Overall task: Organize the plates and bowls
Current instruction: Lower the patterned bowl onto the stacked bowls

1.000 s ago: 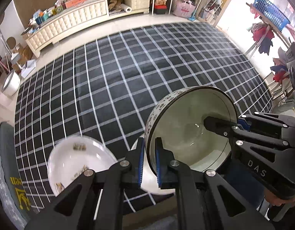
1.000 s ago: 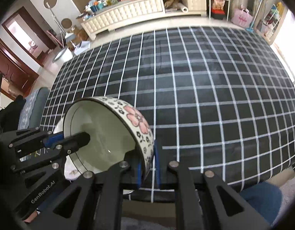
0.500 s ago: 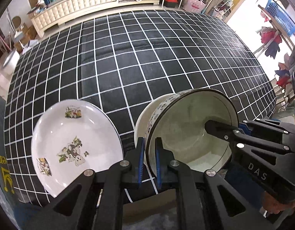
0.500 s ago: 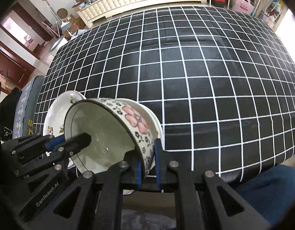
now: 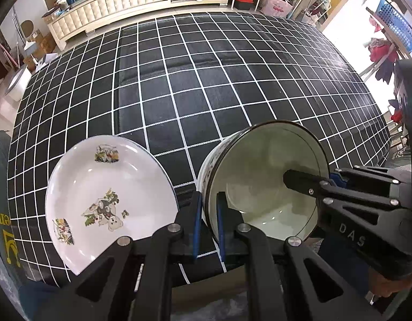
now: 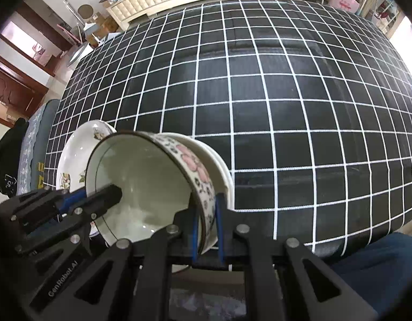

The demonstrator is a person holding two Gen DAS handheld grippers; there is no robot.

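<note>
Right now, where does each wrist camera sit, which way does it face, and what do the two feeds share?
Left wrist: rides the left gripper, facing across the checked table; shows the cartoon plate and the right gripper.
Right wrist: rides the right gripper, same heading; shows the left gripper and a denim knee.
Shared: the floral bowl, both grippers clamping opposite rims.

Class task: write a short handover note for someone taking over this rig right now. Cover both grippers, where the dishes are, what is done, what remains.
Left gripper: shut on the floral bowl, near-left rim.
Right gripper: shut on the bowl's opposite rim.
The bowl is tilted, partly inside a white bowl on the checked cloth.
The cartoon plate lies flat to its left, alone.
Done: bowls almost nested.
Left: seat the bowl level, release both grippers, then probably deal with the plate.
</note>
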